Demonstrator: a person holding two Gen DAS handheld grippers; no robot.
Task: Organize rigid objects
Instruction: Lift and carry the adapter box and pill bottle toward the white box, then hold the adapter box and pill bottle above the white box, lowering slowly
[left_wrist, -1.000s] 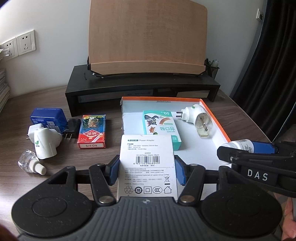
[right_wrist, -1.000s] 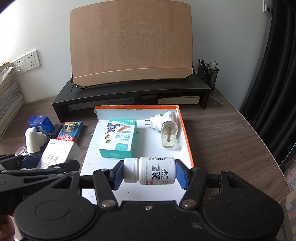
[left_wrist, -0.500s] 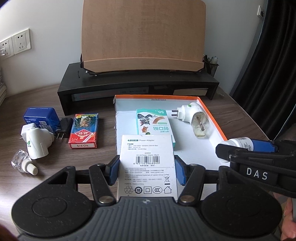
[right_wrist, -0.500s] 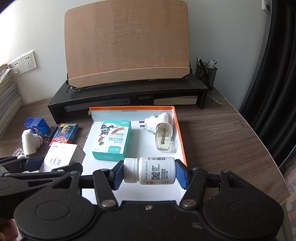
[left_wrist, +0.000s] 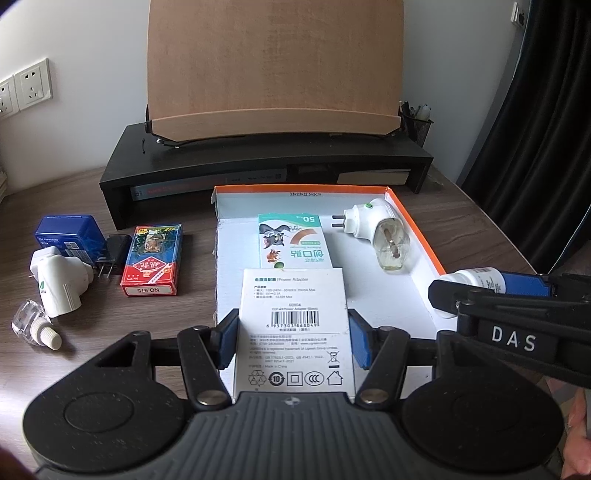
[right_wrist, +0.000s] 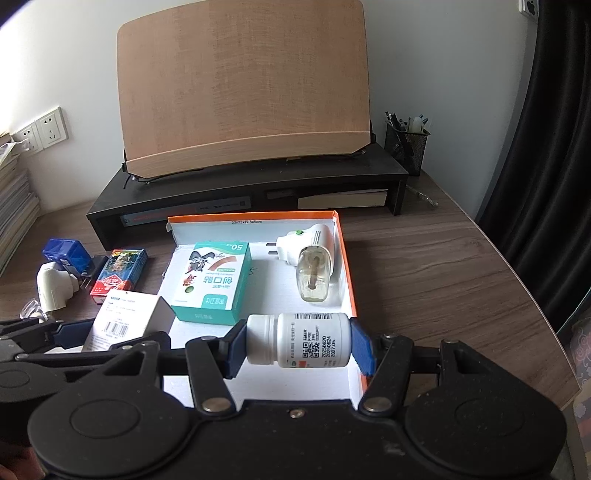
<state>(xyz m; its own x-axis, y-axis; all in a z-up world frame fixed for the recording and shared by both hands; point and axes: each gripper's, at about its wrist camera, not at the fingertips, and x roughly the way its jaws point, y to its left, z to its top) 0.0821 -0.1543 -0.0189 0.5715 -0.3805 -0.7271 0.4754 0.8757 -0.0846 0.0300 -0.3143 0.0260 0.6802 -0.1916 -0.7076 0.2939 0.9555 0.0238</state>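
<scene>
Adapter box (left_wrist: 293, 325): clamped in left hand-held gripper (left_wrist: 293, 341), over near-left part of tray (left_wrist: 413, 225), long axis pointing away.
Pill bottle (right_wrist: 299, 345): lying sideways, clamped in right hand-held gripper (right_wrist: 299, 349), over tray's near-right corner.
Next, prob.: lower both; free floor is right below.
Table (right_wrist: 424, 280): other items wait to the left.

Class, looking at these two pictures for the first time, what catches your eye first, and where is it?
Each tool grips something over the orange-edged tray: the left tool a white adapter box, the right tool a white pill bottle. Behind them, a wooden board stands on a black shelf.
</scene>
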